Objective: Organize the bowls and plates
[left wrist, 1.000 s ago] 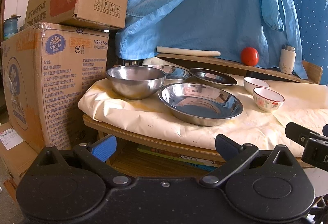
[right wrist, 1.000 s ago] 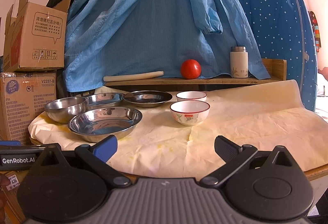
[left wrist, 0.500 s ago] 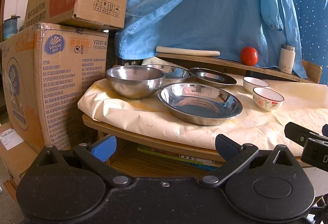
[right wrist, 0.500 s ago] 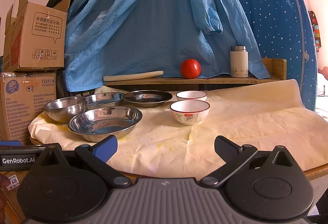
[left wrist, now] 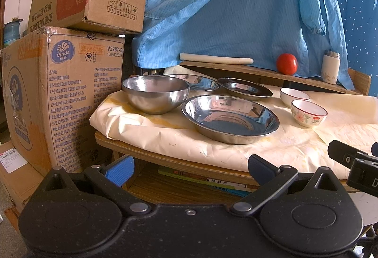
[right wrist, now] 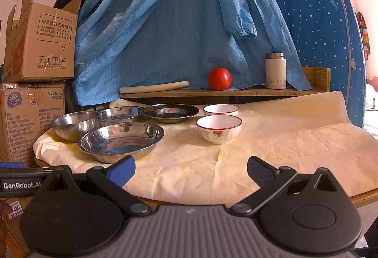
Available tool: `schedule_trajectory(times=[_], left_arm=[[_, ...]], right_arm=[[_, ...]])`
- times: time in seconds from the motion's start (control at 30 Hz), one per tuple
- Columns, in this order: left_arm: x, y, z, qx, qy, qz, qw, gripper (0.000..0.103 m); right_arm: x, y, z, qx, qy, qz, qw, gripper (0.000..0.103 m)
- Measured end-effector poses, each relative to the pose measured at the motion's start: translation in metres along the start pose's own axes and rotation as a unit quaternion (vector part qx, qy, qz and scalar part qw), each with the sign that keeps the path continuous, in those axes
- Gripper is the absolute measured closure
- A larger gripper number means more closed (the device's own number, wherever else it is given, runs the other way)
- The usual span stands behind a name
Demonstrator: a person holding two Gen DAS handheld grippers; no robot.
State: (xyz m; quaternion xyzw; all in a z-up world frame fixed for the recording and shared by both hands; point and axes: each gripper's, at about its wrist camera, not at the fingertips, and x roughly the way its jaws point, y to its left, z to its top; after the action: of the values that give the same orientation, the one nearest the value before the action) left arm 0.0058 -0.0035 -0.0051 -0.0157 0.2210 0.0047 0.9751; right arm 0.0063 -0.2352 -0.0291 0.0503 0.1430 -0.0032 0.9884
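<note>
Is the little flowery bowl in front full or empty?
Empty. The right wrist view looks into the flowery bowl standing upright on the paper-covered table, and only its plain white inside shows.

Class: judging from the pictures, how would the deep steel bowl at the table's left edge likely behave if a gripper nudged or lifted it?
The deep steel bowl looks rigid, probably light. Its polished wall may slip between fingers. Its rounded base could rock when pushed.

Almost no change. From the left wrist view, the steel dishes sit slightly lower-left relative to the tomato [left wrist: 286, 63] than 1.0 s ago, so the left gripper [left wrist: 190, 169] has drifted a touch. Right wrist view: dishes unmoved beside the tomato.
</note>
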Motion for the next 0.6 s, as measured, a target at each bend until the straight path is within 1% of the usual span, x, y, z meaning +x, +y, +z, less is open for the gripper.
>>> schedule_trajectory(times=[0.6], left_arm=[[0.0001,-0.0013,-0.0006,0.001,0.002,0.001,1.0000,0.001]], right_arm=[[0.0000,-0.0001,0.0000,0.000,0.001,0.000,1.000,0.000]])
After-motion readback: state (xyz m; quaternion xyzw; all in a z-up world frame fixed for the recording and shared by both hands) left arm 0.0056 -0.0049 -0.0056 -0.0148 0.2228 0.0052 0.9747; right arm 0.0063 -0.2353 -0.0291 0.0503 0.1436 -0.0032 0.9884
